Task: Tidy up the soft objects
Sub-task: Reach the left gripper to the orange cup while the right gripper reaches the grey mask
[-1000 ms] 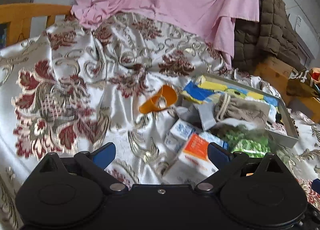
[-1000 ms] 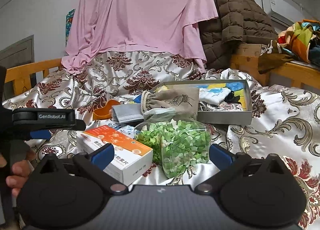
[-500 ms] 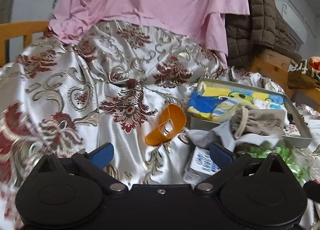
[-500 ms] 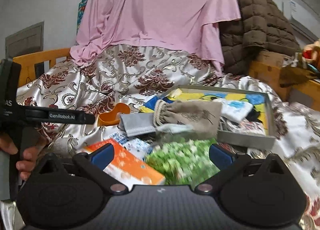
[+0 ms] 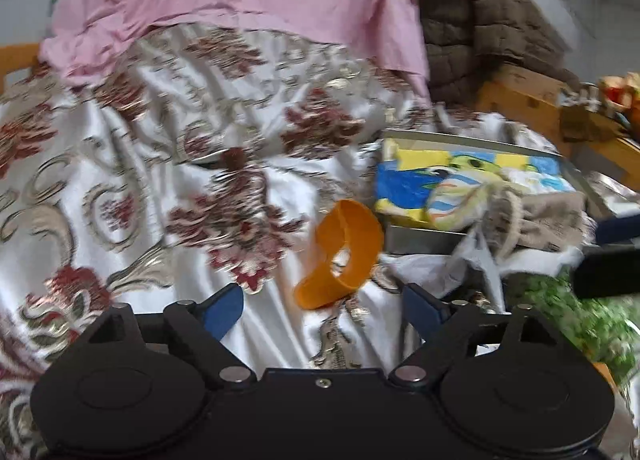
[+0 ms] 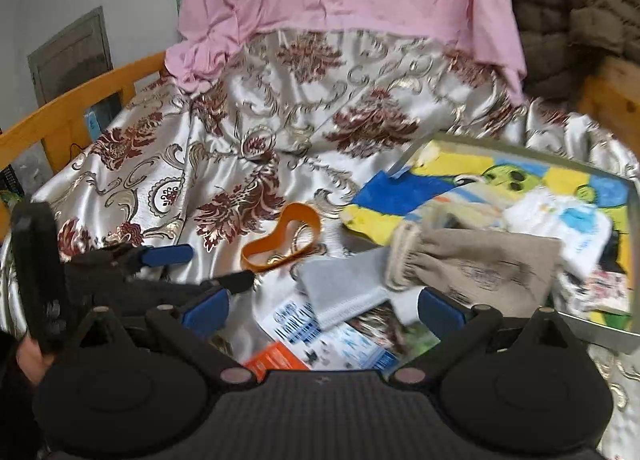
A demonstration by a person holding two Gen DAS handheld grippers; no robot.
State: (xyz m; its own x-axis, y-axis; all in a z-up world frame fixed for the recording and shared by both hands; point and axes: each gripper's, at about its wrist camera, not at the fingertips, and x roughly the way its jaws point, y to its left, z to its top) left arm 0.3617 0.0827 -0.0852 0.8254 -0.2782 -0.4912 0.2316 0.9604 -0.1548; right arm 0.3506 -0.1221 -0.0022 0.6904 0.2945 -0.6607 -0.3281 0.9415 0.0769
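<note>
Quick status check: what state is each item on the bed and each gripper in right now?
Left gripper: jaws closing, nothing between them.
Right gripper: open, empty.
Orange band: loose on the bedspread, untouched.
Drawstring pouch: lying across the tray's edge, neck cinched.
Metal tray: open, partly filled.
Grey cloth: lying folded on the boxes.
Green bag: blurred, beside the tray.
</note>
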